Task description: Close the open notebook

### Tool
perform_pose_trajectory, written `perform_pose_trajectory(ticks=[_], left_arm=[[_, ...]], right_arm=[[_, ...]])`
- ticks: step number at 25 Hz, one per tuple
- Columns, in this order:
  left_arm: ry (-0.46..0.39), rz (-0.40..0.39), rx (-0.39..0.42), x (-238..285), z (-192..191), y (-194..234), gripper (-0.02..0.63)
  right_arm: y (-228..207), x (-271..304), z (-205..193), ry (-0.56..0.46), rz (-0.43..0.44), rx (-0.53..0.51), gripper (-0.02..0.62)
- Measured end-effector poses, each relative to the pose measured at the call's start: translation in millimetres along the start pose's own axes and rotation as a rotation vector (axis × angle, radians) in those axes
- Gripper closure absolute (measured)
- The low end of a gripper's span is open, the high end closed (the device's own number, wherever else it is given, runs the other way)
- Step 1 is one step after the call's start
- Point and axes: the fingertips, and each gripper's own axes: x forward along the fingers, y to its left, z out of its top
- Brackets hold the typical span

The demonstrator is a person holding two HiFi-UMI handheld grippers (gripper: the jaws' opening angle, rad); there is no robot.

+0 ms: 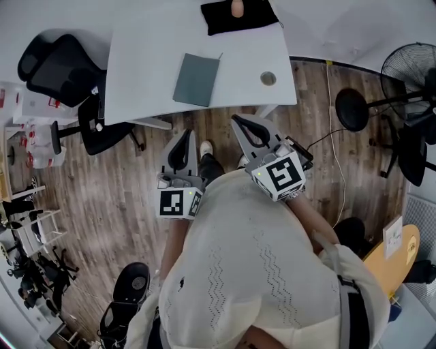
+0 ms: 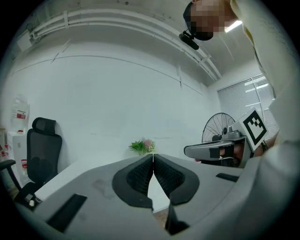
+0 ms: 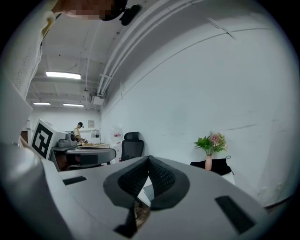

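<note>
A dark grey-green notebook (image 1: 196, 79) lies flat on the white table (image 1: 143, 61), showing one plain cover. Both grippers are held close to the person's body, over the wooden floor and short of the table's near edge. My left gripper (image 1: 186, 133) points towards the table with its jaws pressed together and nothing between them. My right gripper (image 1: 235, 120) is also shut and empty, its tip just below the table edge. In the left gripper view the shut jaws of the left gripper (image 2: 153, 155) meet at their tips. The right gripper (image 3: 149, 157) looks the same in its own view.
A black cloth (image 1: 238, 16) with a small vase lies at the table's far edge, and a round grommet (image 1: 268, 78) is set in the table. A black office chair (image 1: 65, 68) stands at the left, a floor fan (image 1: 412, 68) at the right.
</note>
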Motion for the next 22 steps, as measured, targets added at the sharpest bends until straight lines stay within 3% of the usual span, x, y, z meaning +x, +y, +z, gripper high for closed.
perform_pose_trajectory(ticks=[15, 22], left_arm=[[-0.003, 0.048, -0.039, -1.4, -2.5, 9.3, 0.591], [-0.005, 0.061, -0.059, -2.4, -4.9, 7.6, 0.591]], right_arm=[[-0.8, -0.3, 5.8, -0.041, 0.021, -0.022, 0.595], [-2.0, -5.1, -1.3, -0.006, 0.029, -0.017, 0.595]])
